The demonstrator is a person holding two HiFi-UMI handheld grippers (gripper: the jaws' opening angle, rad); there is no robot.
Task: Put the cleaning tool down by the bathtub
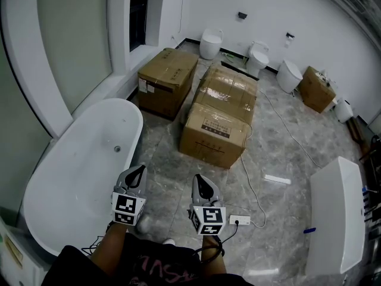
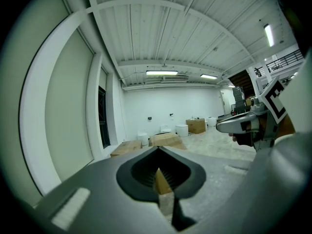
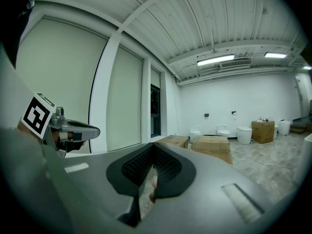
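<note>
A white bathtub [image 1: 83, 165] stood at the left on the grey marbled floor [image 1: 286, 142], beside the wall. Three cardboard boxes [image 1: 220, 121] sat in a cluster just right of its far end. A second white fixture [image 1: 336, 213] stood well apart at the right. Toilets [image 1: 258, 56] lined the far wall. The left tool [image 1: 136, 173] hovered just beside the bathtub's near rim, its jaws closed on nothing. The right tool [image 1: 200, 182], near it, was likewise closed and empty. A white power strip [image 1: 240, 221] lay on the floor by the right tool. The cleaning tool could not be made out in any view.
</note>
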